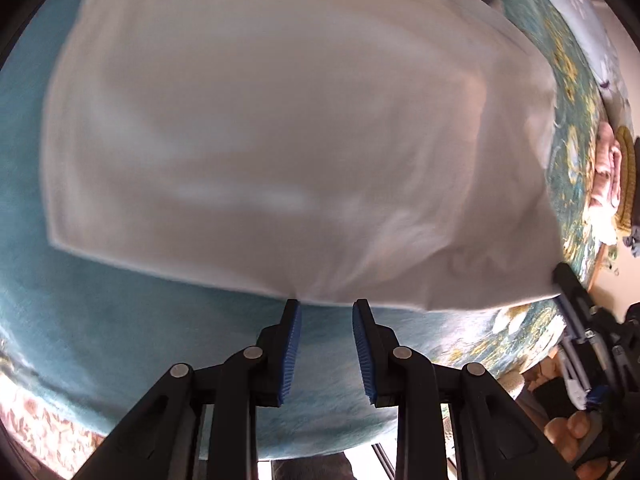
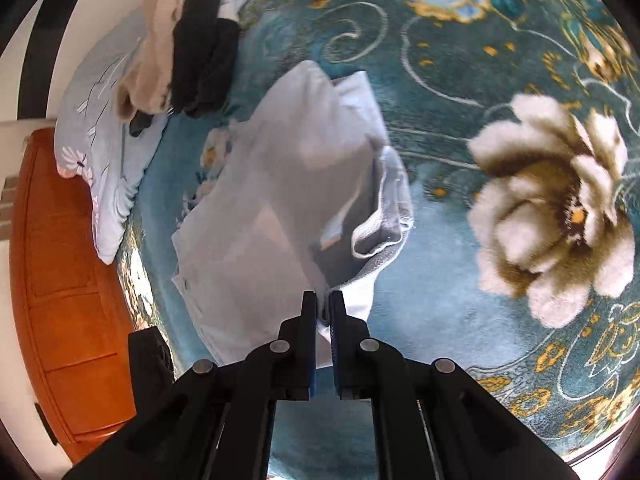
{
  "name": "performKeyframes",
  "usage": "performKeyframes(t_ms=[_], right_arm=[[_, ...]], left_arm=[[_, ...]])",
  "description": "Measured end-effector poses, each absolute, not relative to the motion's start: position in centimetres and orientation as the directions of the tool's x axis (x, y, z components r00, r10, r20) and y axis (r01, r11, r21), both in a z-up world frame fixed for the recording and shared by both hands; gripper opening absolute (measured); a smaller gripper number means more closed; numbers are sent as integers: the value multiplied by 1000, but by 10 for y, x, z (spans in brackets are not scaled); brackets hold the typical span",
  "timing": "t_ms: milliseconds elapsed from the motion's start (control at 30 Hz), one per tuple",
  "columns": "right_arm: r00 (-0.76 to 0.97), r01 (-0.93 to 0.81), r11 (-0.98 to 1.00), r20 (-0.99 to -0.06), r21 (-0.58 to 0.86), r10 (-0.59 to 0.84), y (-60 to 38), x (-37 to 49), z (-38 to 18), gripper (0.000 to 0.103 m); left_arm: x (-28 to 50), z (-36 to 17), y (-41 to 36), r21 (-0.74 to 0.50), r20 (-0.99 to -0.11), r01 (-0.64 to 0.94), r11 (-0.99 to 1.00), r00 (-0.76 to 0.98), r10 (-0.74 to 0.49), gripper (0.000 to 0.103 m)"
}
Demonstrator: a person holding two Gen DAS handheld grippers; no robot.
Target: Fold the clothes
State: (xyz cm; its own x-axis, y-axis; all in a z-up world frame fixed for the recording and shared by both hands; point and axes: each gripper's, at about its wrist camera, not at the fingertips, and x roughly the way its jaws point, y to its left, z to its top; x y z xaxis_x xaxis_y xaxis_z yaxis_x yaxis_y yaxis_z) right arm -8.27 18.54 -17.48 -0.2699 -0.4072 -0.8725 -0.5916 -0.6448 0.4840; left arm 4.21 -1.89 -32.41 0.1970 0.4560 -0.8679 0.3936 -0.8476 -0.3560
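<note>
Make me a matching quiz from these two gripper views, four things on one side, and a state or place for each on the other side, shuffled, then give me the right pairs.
Things:
1. left gripper
2. right gripper
3. white garment
4. pile of beige and black clothes

States or places:
A. heaped at the far edge of the floral blanket
B. shut on a fold of cloth
C. spread out over the blanket
D. open, at the garment's near hem

Pairs: 1-D, 2-B, 3-C, 4-A
</note>
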Motion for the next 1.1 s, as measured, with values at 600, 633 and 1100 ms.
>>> performKeyframes(t_ms=[600, 633, 1100], right_arm=[[-99, -47, -894, -892, 446, -441, -84, -166, -149, 6], [-60, -29, -903, -903, 428, -426, -99, -165, -161, 6], [-5, -168, -904, -917, 393, -398, -83, -135, -200, 6]], left_arm=[[142, -308, -242, -379, -863, 736, -561, -61, 502, 37], [146, -310, -245, -379, -860, 742, -554, -60, 507, 37], [123, -319, -230, -525, -784, 661, -536, -133, 606, 49]])
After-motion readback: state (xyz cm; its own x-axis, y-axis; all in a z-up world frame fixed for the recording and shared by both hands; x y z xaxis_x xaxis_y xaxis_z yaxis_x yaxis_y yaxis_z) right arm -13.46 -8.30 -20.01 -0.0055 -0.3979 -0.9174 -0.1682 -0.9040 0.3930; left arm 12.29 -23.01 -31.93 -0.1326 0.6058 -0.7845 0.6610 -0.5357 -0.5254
